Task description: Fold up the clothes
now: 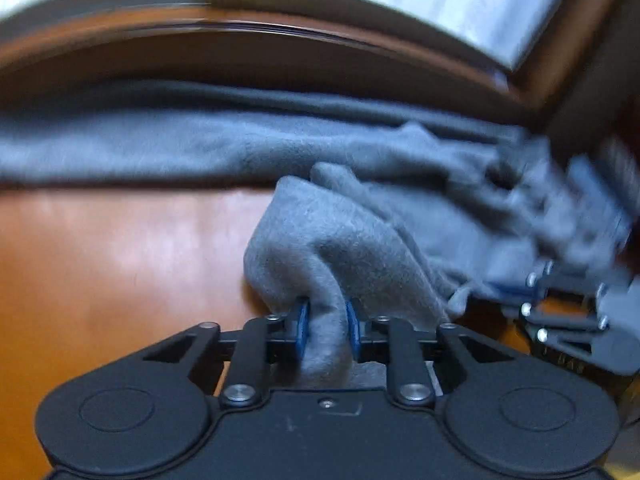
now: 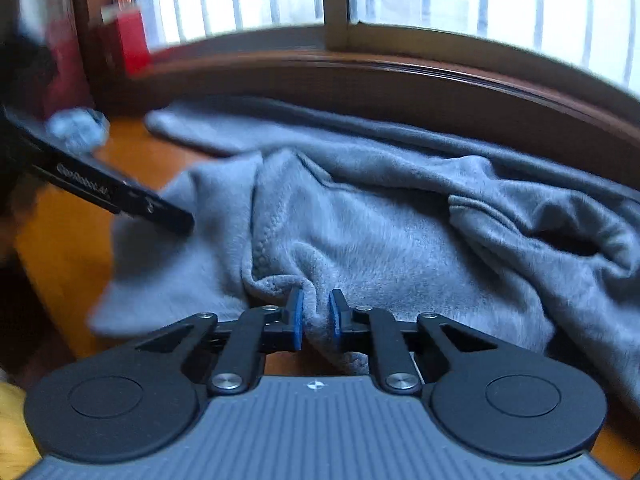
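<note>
Left wrist – fingers [image 1: 303,326] pinch fuzzy grey fleece garment [image 1: 340,240] – bunched.

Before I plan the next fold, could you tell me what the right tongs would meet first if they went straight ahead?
The right tongs already pinch the grey fleece garment; straight ahead lies more of its bunched fabric, probably, then the dark wooden ledge beyond.

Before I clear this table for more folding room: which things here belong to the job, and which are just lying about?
Job:
- grey fleece garment
- left gripper
- right gripper
- wooden table

Lying about:
- red box
- crumpled pale thing
</note>
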The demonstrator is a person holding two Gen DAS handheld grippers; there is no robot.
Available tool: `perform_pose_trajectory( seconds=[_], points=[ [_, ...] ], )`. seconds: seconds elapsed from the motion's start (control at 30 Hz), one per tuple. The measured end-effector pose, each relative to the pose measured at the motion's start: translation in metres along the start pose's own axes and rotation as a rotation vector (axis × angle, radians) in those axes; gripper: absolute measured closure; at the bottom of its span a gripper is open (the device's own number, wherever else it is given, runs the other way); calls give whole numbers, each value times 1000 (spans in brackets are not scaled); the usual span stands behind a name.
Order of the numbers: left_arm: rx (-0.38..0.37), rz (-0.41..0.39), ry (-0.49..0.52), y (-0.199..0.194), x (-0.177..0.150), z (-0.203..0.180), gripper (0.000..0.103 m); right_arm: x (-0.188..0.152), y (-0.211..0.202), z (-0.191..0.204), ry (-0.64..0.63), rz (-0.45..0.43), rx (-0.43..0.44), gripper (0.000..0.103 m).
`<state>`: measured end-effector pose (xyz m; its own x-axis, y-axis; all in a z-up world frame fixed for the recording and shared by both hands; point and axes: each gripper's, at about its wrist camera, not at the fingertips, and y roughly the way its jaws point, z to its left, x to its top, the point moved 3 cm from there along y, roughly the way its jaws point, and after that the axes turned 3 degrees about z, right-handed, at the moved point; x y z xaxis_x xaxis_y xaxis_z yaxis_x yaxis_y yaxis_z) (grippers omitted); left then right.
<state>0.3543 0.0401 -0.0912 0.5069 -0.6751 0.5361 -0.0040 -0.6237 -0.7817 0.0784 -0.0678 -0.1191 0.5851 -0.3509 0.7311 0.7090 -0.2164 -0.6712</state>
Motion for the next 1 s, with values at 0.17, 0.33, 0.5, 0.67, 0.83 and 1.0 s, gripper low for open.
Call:
perform_pose_trajectory(
  seconds=[0.17,0.33,0.5,0.67,0.83,1.0],
  points=[
    [114,-86,-150,-51,-22,29,86,0,-40,11,11,-6,177,86],
    [355,-74,-80,-66,-43,37,69,-11,-29,37,-133,108,68,74],
    [380,-83,-29,-75,-69,17,41,8,-46,57,-90,-1,182,47],
    [374,-66,28,-72,-92,-1,39,13,-14,75,-67,89,340,47],
    [360,-76,93,-75,-111,-16,33,10,42,87,53,197,434,58],
    [305,-95,215,-67,-117,-33,30,45,38,118,0,151,565,97]
  ],
)
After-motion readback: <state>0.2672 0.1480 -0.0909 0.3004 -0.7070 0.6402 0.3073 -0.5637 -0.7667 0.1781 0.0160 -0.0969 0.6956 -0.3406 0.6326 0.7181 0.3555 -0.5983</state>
